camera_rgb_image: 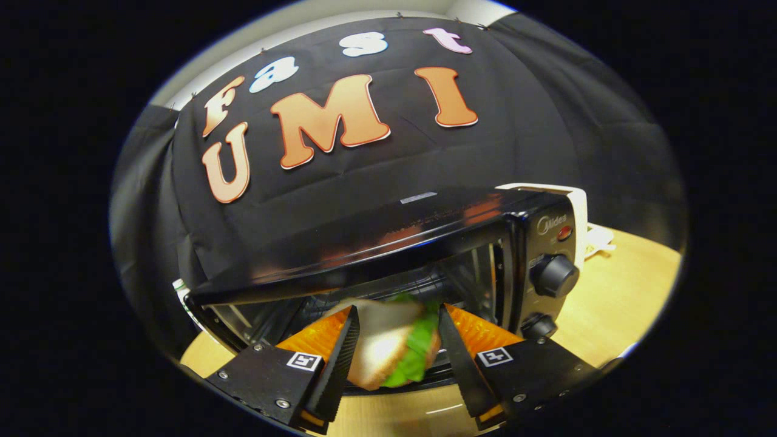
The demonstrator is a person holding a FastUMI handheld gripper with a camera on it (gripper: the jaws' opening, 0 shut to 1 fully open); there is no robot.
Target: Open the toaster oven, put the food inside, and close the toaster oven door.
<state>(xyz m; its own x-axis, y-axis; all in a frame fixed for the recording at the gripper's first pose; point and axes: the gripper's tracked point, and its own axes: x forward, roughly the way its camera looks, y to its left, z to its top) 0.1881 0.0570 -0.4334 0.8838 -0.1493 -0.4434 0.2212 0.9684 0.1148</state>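
Hand-held gripper (397, 325) carrying a sandwich (394, 346) at the toaster oven (425, 243).
Both fingers press the sandwich's sides; bread and green lettuce show between them, blurred. The oven's mouth gapes just beyond, on the wooden counter (613, 297).

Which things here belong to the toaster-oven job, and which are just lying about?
Job:
- toaster oven, open
- sandwich, blurred, between the fingers, at the oven's mouth
- gripper, whether it clamps the sandwich is unclear

Lying about:
- white object on the table, behind the oven
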